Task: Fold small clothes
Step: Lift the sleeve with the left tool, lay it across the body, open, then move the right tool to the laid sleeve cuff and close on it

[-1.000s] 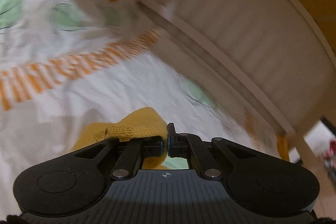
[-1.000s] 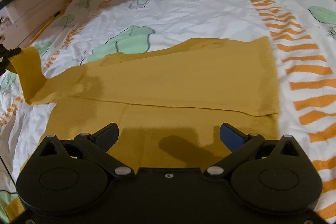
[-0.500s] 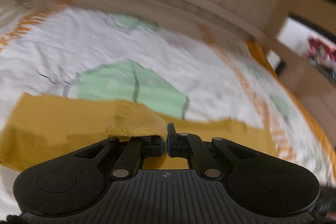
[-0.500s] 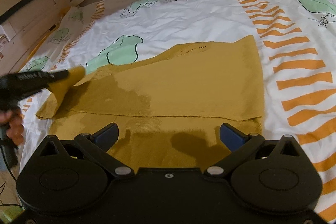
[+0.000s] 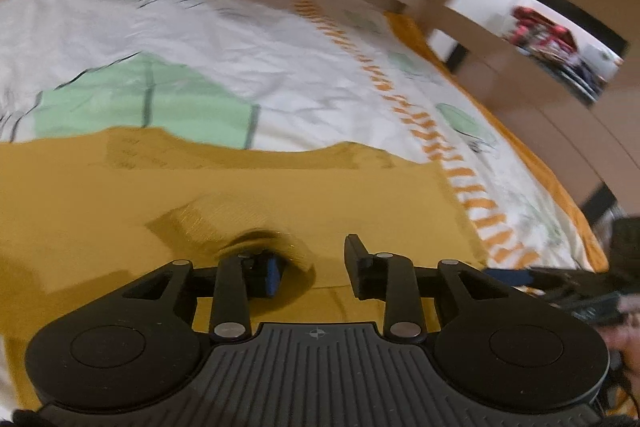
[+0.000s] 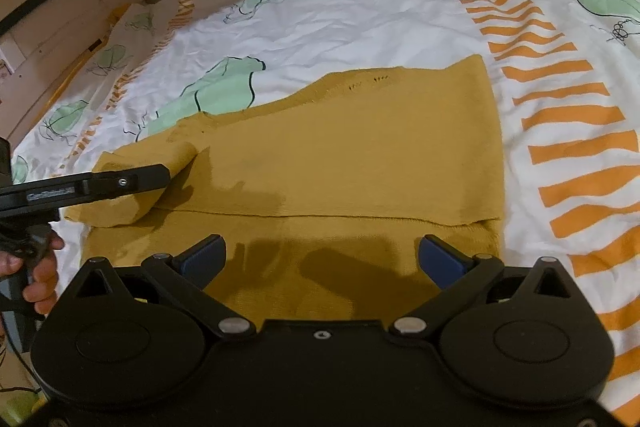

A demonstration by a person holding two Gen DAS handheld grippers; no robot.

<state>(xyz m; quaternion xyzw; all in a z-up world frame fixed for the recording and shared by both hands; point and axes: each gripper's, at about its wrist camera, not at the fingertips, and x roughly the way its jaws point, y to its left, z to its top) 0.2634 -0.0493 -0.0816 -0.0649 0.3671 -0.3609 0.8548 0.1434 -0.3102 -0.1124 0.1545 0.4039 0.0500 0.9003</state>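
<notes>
1. Because the task is folding small clothes, a mustard-yellow knitted sweater (image 6: 340, 163) lies spread flat on a bed, over a white duvet (image 6: 360, 27) printed with green leaves and orange stripes.
2. One long panel is already folded across the body, its straight edge running side to side.
3. The left claw (image 5: 310, 263) sits low over the sweater's left side, jaws opening; the ribbed sleeve cuff (image 5: 224, 223) lies bunched against its blue left pad, apparently being let go so the sleeve rests on the body.
4. The right claw (image 6: 320, 259) hovers above the near hem, jaws spread wide and holding nothing, likely waiting for the next fold.
5. A hand (image 6: 36, 271) grips the left tool's handle.
</notes>
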